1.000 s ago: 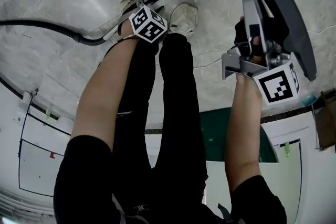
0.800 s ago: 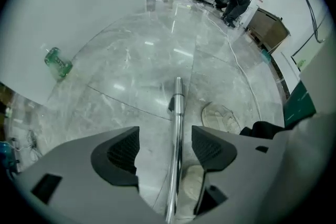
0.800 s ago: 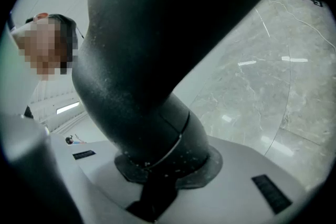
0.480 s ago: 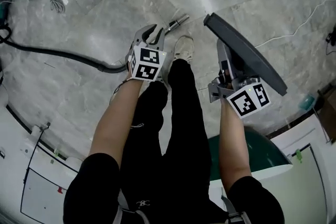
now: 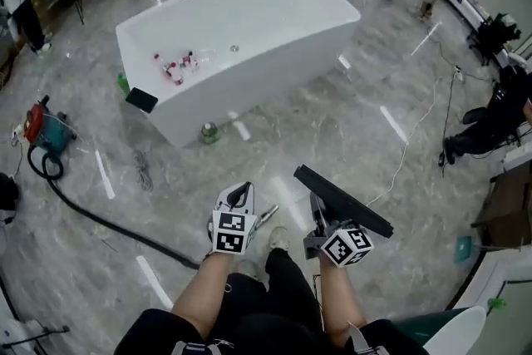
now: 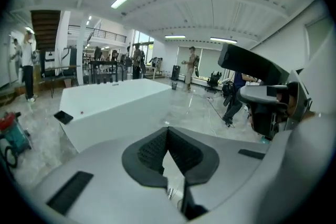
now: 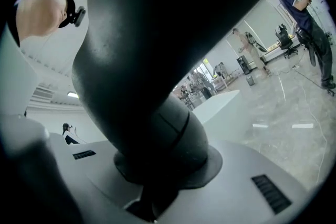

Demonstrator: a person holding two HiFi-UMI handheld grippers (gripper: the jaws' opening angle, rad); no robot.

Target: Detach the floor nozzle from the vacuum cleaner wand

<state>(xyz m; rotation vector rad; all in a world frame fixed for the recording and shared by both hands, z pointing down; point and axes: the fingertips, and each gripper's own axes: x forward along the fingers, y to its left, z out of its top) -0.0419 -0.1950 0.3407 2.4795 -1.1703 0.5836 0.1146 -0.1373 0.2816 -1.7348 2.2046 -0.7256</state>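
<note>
The black floor nozzle (image 5: 342, 200) is off the wand and raised in the air, with my right gripper (image 5: 319, 216) shut on its neck (image 7: 157, 86). In the right gripper view that dark neck fills most of the picture between the pads. The wand's silver end (image 5: 264, 218) lies on the floor by my shoe, joined to the black hose (image 5: 108, 222). My left gripper (image 5: 238, 197) hangs above the wand, apart from it, shut with nothing between its pads (image 6: 152, 150). In the left gripper view the nozzle (image 6: 247, 63) shows at the right.
A white bathtub (image 5: 241, 37) stands ahead on the grey marble floor. The red vacuum body (image 5: 37, 125) sits at the left, and a green bottle (image 5: 208, 131) by the tub. A white cable (image 5: 407, 154) runs right. People are at the far right (image 5: 490, 120).
Both grippers have risen from the floor. The left let go of the wand and shut empty. The right still carries the nozzle. The head view lifted to take in the room.
</note>
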